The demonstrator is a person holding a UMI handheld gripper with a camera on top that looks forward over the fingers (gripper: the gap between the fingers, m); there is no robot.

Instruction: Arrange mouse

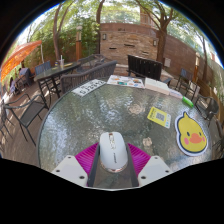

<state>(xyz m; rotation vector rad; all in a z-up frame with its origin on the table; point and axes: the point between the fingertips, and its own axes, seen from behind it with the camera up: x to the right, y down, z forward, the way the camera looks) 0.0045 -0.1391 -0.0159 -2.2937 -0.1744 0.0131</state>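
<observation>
— Where is the mouse (113,152) seen?

— It is seen low in the gripper view, a white mouse lying lengthwise between the two pink pads (86,156) of the gripper (113,160), over the glass-topped table (100,115). Its scroll wheel is turned away from the camera.

— How are the jaws set?

— They are drawn in narrowly about the mouse, and a pad is seen close against each of its flanks. Whether both pads are actually pressed on it cannot be told, since the contact lines are hidden by the curve of the mouse's body.

— What else is carried by the table?

— A yellow duck-shaped mat (190,133) is laid off to the right of the mouse, well apart from it. A small yellow-green card (158,115) is placed just beside the duck, further from the jaws. A printed sheet (88,88) is laid at the far left of the tabletop, and another sheet with pictures (126,80) is laid near the far edge. A dark monitor (145,67) is stood upright at the far side of the table.

— And around the table?

— Metal chairs (30,108) are set to the left, a brick wall (130,40) is seen behind, and trees (70,20) are spread overhead.
</observation>
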